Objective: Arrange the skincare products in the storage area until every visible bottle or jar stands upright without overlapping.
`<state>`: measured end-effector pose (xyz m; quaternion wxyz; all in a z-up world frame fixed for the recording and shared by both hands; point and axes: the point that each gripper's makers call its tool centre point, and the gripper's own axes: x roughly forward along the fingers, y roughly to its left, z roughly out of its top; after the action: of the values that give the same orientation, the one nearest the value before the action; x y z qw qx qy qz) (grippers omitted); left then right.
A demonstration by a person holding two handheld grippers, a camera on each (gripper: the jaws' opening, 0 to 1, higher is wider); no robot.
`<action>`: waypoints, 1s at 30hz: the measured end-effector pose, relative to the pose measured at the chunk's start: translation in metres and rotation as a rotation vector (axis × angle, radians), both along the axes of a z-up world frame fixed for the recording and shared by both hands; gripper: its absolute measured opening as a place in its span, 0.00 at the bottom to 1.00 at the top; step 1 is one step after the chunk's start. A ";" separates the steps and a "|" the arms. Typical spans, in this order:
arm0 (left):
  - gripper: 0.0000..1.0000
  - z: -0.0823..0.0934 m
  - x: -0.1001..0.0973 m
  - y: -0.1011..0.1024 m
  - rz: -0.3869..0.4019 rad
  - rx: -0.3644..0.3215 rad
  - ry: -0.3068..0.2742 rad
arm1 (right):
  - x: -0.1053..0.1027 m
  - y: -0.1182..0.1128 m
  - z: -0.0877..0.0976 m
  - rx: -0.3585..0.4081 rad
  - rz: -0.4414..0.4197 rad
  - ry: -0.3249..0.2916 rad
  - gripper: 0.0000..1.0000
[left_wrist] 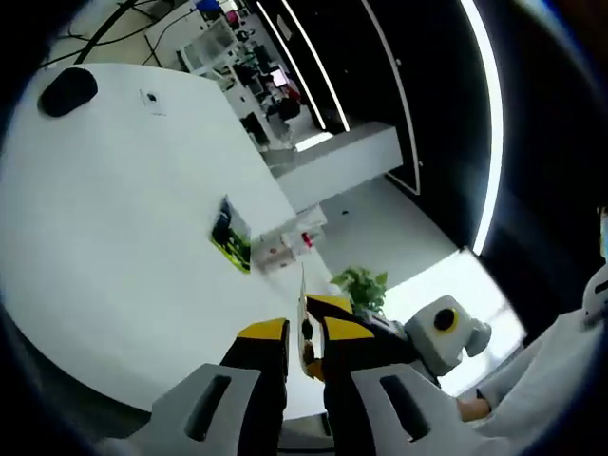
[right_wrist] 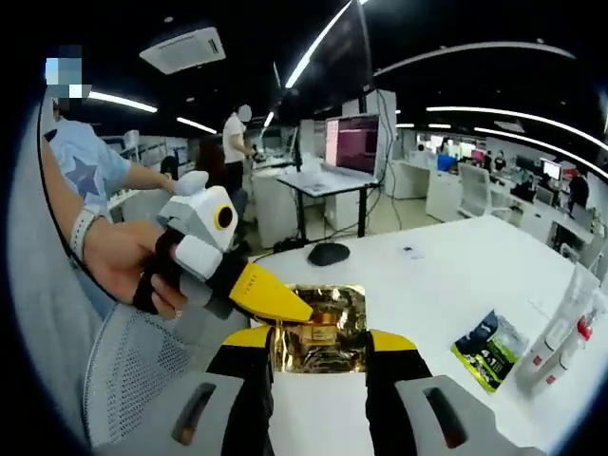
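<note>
1. Right gripper view, nearest: a gold foil packet (right_wrist: 318, 332) is held between the jaws of the right gripper (right_wrist: 318, 356), which are closed narrowly onto its lower edge; the packet is lifted off the white table (right_wrist: 427, 285)
2. The same packet is also pinched from the left by the left gripper (right_wrist: 275, 299), held in a person's hand (right_wrist: 128, 261), so it appears to be gripped from both sides
3. In the left gripper view the left gripper (left_wrist: 306, 347) is seen closed on the packet, shown edge-on as a thin sheet (left_wrist: 304, 318)
4. Further out, a green and black pouch (right_wrist: 489, 350) lies flat on the table, just beside two slim clear bottles (right_wrist: 560, 332) with red marks, which are standing, slightly leaning in the fisheye
5. In the left gripper view the pouch (left_wrist: 230, 237) and the bottles (left_wrist: 290, 245) are seen near the table edge
6. A black mouse (right_wrist: 328, 253) lies well apart, at the far side
7. Progress is judged partial: the bottles look upright, while the packet is not yet set down and the pouch is not yet stood up
</note>
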<state>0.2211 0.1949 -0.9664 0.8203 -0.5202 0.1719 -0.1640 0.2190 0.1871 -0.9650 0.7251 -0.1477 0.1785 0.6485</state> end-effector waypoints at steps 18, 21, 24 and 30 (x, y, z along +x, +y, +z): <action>0.00 0.011 -0.023 -0.066 -0.350 -0.046 -0.020 | -0.008 -0.066 -0.001 -0.022 0.260 0.509 0.25; 0.00 0.012 -0.034 -0.083 -0.448 -0.015 -0.034 | -0.022 -0.073 0.016 0.029 0.328 0.659 0.17; 0.00 0.018 -0.038 -0.091 -0.487 -0.051 -0.055 | -0.033 -0.080 0.027 0.043 0.387 0.793 0.00; 0.00 0.020 -0.035 -0.086 -0.458 -0.083 -0.058 | -0.027 -0.075 0.032 0.125 0.292 0.961 0.00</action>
<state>0.1863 0.1090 -0.9459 0.7444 -0.4959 0.2548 -0.3676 0.1918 0.1117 -0.9327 0.4702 0.1876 0.4304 0.7474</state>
